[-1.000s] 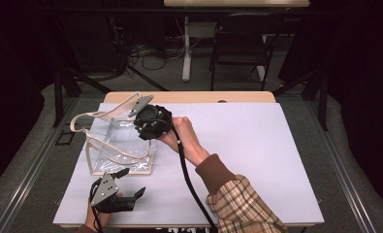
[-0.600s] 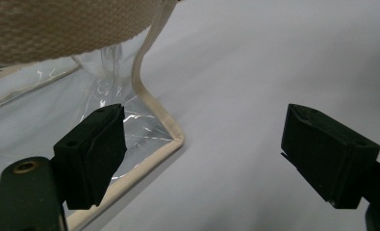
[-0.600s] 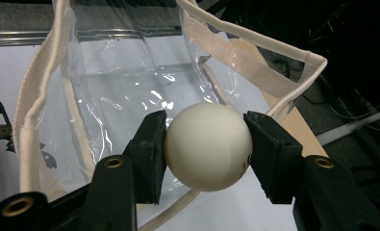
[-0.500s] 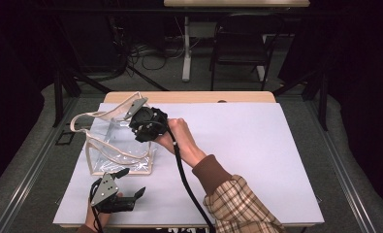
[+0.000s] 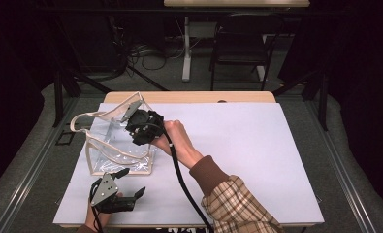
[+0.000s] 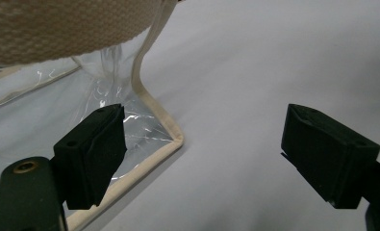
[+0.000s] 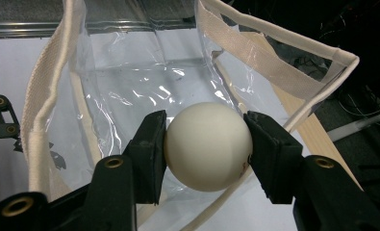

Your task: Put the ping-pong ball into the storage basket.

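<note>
A clear plastic bag [image 5: 114,145] with cream fabric trim and handles stands on the white table [image 5: 237,145] at the left. My right gripper [image 5: 139,127] hovers over its open mouth, shut on a white ball [image 7: 208,146]. The right gripper view looks down past the ball into the bag [image 7: 130,91]. My left gripper [image 5: 131,183] rests open near the table's front left edge, just in front of the bag. Its view shows the bag's lower corner [image 6: 171,139] beside its left jaw, with nothing between the jaws.
A wooden strip [image 5: 189,97] runs along the table's far edge. A chair [image 5: 240,46] and a table leg [image 5: 185,48] stand on the floor beyond, with cables. The person's plaid sleeve [image 5: 237,206] crosses the front middle.
My right gripper has carried the ball leftward, from the bag's right side to above its opening. The left gripper has stayed put.
</note>
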`<state>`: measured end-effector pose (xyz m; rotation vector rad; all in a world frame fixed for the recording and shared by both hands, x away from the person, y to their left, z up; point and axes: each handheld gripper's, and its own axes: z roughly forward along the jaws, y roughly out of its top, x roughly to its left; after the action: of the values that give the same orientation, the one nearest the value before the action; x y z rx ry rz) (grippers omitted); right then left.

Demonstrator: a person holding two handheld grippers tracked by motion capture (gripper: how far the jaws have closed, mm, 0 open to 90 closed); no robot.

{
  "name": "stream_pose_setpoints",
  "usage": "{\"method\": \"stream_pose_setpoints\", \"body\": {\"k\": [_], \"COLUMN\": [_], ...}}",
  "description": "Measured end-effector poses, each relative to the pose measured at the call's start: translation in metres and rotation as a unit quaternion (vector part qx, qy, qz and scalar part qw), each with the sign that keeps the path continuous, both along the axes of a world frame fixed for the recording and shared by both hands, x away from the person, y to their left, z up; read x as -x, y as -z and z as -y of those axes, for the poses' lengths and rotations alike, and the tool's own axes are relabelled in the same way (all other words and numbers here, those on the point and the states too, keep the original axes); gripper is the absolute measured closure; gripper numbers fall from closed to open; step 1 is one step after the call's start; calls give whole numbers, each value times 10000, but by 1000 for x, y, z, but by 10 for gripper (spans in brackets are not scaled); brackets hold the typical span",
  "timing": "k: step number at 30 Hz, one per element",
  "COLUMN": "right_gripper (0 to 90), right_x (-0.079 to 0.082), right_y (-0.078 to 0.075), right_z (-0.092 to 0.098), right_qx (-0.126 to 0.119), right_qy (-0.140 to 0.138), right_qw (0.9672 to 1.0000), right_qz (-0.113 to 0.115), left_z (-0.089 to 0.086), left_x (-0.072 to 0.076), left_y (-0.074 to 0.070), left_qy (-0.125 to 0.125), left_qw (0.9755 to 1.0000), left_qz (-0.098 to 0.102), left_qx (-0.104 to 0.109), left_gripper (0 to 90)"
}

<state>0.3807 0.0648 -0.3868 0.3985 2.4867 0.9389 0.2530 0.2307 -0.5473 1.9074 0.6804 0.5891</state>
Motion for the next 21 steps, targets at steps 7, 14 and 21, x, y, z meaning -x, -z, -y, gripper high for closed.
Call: {"method": "stream_pose_setpoints", "body": {"k": [7, 14, 21], "right_gripper": [508, 508, 507], "right_x": [0, 0, -1], "right_y": [3, 6, 10], "right_z": [-3, -6, -7], "right_qx": [57, 120, 153], "right_qy": [-18, -11, -30], "right_qw": [10000, 9999, 9997], "right_qz": [-67, -121, -168], "left_z": [0, 0, 0], "left_x": [0, 0, 0], "left_y": [0, 0, 0], "left_qy": [2, 11, 12], "left_qw": [10000, 10000, 10000], "left_qz": [-2, -3, -7], "left_qx": [1, 9, 10], "left_gripper": [159, 160, 159]}}
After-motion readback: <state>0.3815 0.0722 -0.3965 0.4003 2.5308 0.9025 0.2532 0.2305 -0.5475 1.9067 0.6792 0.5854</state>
